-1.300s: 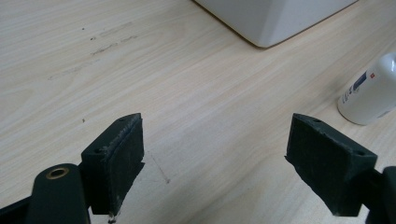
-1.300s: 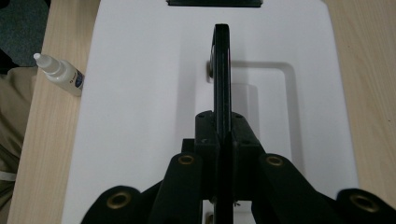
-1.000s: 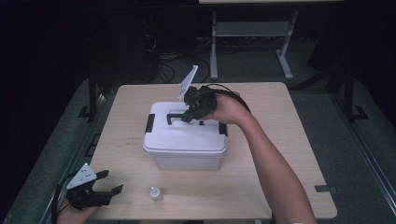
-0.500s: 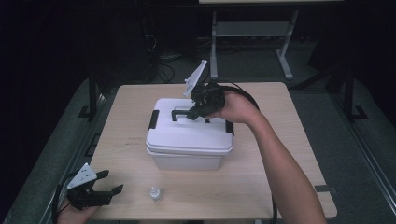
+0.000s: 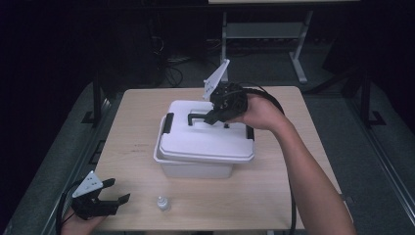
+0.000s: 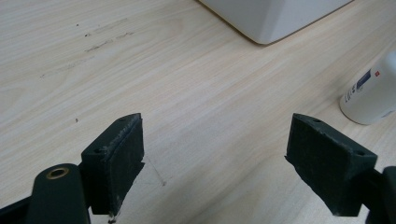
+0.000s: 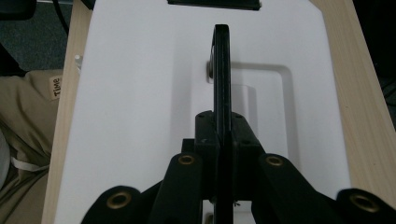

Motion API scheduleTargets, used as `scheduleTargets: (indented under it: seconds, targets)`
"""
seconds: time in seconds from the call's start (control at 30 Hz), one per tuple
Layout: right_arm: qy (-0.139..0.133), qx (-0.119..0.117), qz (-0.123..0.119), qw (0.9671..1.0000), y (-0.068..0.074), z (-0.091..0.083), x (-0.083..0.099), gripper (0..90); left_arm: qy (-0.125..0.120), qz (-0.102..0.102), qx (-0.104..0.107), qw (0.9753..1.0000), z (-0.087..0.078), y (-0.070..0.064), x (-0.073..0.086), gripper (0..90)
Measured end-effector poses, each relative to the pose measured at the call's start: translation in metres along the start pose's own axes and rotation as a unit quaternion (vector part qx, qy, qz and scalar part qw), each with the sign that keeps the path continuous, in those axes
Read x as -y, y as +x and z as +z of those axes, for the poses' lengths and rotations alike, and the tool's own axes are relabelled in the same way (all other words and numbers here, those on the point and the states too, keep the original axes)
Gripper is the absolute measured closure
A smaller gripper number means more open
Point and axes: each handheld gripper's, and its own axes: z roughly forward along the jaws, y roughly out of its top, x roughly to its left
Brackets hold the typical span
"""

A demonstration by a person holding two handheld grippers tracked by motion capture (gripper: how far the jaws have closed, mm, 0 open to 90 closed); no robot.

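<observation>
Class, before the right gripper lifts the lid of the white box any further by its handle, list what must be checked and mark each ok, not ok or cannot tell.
1. right gripper shut on the black handle: ok.
2. Handle upright, centred between the jaws: ok.
3. lid freed from the white box: cannot tell; it sits skewed on it.
4. side latches released: cannot tell.
5. left gripper open, apart from the box: ok.
6. small bottle apart from the box: ok.
</observation>
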Motion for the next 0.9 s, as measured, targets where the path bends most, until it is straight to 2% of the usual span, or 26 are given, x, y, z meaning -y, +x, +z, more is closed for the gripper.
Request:
scheduleTargets:
  seconds: [0.3,0.6,0.9]
  targets:
    - [-0.001,0.014,0.011,0.9998,0.007,-0.02,0.017,84.2,-0.001,-0.001,-0.002,1.0,0.001,0.0,0.0,18.7]
    - [-0.005,0.026,0.019,0.9995,0.012,-0.036,0.033,84.2,0.006,0.004,-0.001,1.0,0.003,0.0,0.0,18.7]
    - [-0.005,0.035,0.029,0.999,0.017,-0.049,0.05,84.2,0.004,0.0,0.0,1.0,0.004,0.0,0.001,18.7]
